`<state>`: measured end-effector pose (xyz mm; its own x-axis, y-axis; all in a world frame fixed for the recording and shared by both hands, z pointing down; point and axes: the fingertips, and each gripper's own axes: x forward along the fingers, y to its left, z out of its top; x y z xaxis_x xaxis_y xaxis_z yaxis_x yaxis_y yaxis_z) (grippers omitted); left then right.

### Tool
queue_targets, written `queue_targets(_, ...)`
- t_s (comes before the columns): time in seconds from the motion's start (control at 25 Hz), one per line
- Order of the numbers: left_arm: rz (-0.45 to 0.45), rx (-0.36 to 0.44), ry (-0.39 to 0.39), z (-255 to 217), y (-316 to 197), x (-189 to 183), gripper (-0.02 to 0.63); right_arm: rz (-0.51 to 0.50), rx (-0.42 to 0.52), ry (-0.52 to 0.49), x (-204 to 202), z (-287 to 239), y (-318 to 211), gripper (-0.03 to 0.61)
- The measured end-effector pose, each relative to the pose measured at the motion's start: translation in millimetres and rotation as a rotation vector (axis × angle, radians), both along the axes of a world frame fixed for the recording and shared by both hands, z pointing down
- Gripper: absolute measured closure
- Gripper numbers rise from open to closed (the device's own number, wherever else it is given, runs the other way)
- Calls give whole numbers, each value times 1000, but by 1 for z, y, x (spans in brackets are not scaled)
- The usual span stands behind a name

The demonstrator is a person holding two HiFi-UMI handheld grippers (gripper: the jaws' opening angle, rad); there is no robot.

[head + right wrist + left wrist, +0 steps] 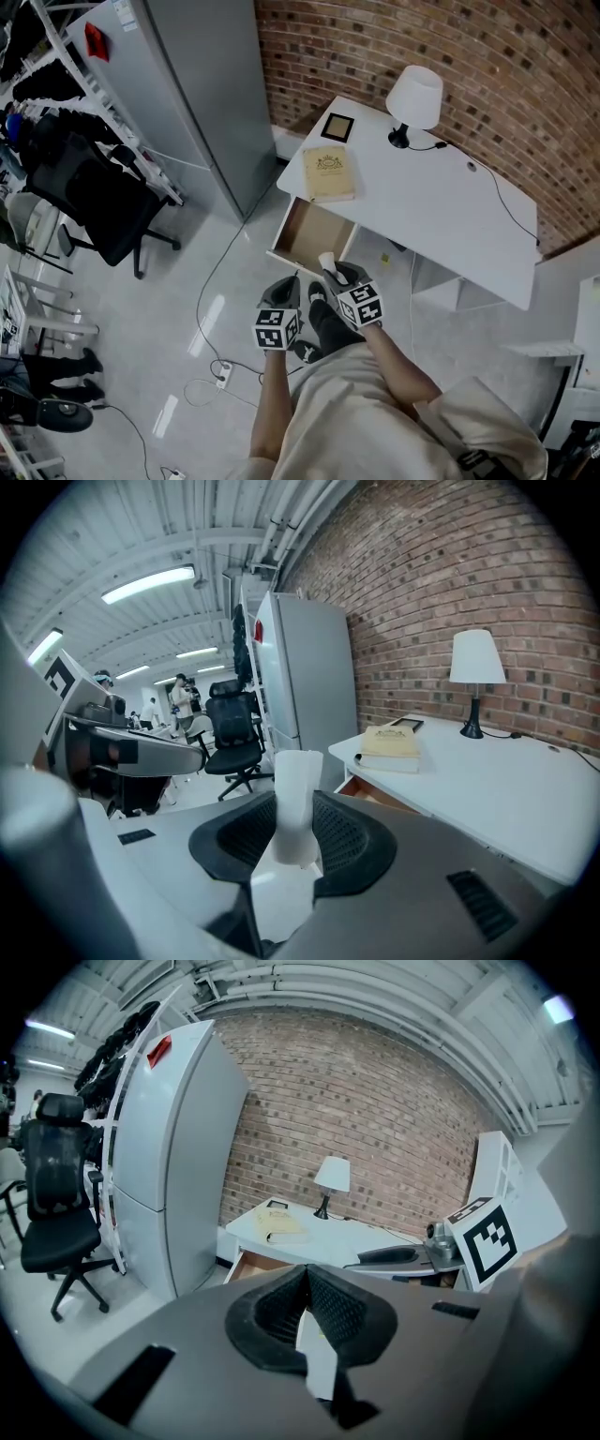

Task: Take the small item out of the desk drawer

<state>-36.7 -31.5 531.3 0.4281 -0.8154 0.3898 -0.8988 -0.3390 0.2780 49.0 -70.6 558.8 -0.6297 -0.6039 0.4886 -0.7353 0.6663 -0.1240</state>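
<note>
We see our right tongs [296, 844] clamped on the small white item [294, 799], mid-frame in the head view, just below the open drawer [313, 234]. Our left tongs [306, 1305] are pressed together, empty.

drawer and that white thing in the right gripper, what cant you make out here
- The drawer: in the head view its near right corner is covered by the right gripper and the white item. Both gripper views show only a sliver of it.
- The white item: its lower end is sunk between the jaws in the right gripper view, and it is too small in the head view to identify.
- The book: its cover print is too small to read in every view.
</note>
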Motion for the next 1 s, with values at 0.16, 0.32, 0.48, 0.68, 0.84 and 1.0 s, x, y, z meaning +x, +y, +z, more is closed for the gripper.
queue_targets(0.16, -19, 0, 10, -2, 1, -4, 598, -7, 5, 4, -2, -6, -1, 431)
queue_targets(0.32, -20, -5, 7, -1, 3, -1, 598, -17, 5, 8, 0, -6, 2, 431)
queue_targets(0.48, -12, -10, -5, 2, 3, 2, 598, -27, 5, 13, 4, -2, 5, 433)
queue_targets(0.68, 8, -25, -24, 6, 4, 10, 598, -22, 4, 2, 9, 0, 6, 434)
queue_targets(0.84, 20, -34, -37, 9, 4, 18, 598, -18, -7, -2, 17, 5, 6, 434)
queue_targets(1.0, 28, -37, -41, 7, 1, 23, 598, -6, -14, -12, 21, 5, 1, 434)
